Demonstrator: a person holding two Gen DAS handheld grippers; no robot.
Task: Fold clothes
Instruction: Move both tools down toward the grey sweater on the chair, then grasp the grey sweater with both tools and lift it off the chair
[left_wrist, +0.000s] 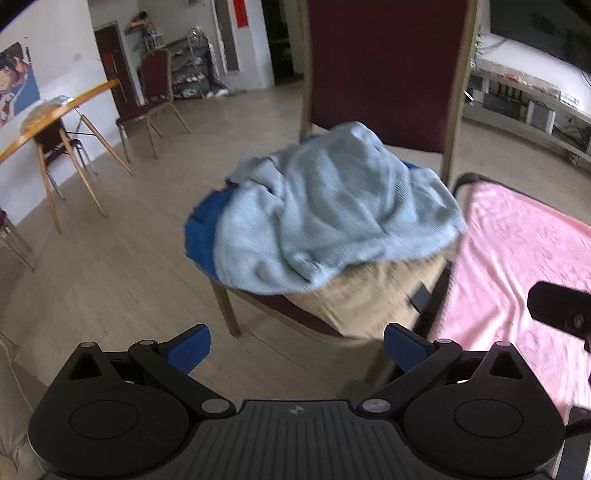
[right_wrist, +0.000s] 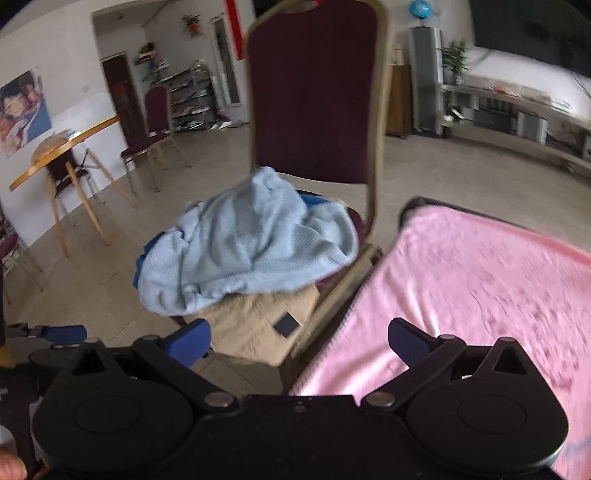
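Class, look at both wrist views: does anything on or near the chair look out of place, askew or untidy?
Yes. The clothes on the chair are a crumpled heap: a light blue top bunched over a dark blue garment and a beige garment that hangs off the seat's front edge. The pink blanket beside it lies flat. Both grippers are open and empty.

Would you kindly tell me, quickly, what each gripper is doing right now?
Left gripper: open, holding nothing, facing the light blue garment on the chair.
Right gripper: open, holding nothing, beside the pink cloth.
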